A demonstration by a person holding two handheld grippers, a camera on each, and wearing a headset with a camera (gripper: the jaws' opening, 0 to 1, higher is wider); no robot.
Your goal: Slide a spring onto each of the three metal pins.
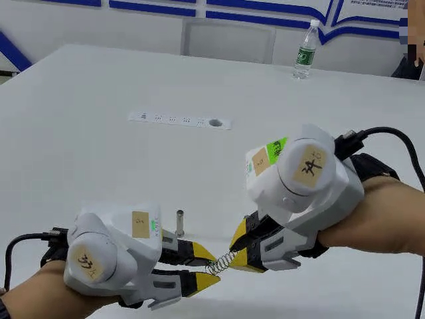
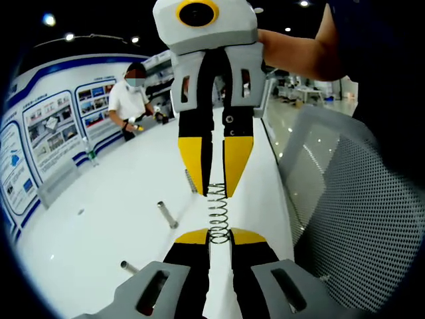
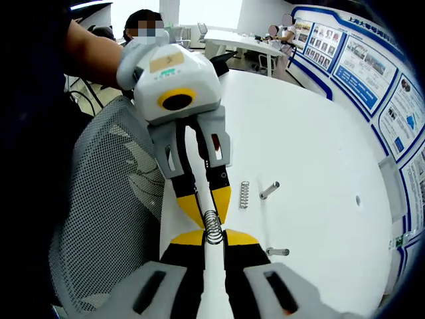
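Both tongs are on one spring (image 2: 218,211). Your left gripper (image 2: 219,236) is pressed together on one end coil, and your right gripper (image 3: 211,239) is closed on the other end, nose to nose w/ it. The spring hangs between them, clear of the table (image 1: 99,100), just off its near edge, above the mesh chair (image 2: 358,199).

Why it's like this, as I read it: a two-ended hold keeps a floppy coil from rolling or pinging off, and lets you re-grip so one tong ends up on the side of the coils, not across the mouth. While both ends are clamped, neither opening is free, so it can't go over a pin yet.

The nearest pin (image 1: 179,222) stands upright and bare just beyond your left gripper, so it's the obvious first target. From the right gripper view, a 2nd pin (image 3: 269,191) and a 3rd pin (image 3: 277,251) also look bare. A spare spring (image 3: 244,194) lies beside the 2nd pin, close but apart. So prob. 0 of 3 done.

Next move calls for one tong letting go, the other holding mid-body w/ the axis lined up to the pin, open end down. Watch for:
- squeezing too hard, which would kink the coils
- letting go under tension, since the spring could flick off the edge
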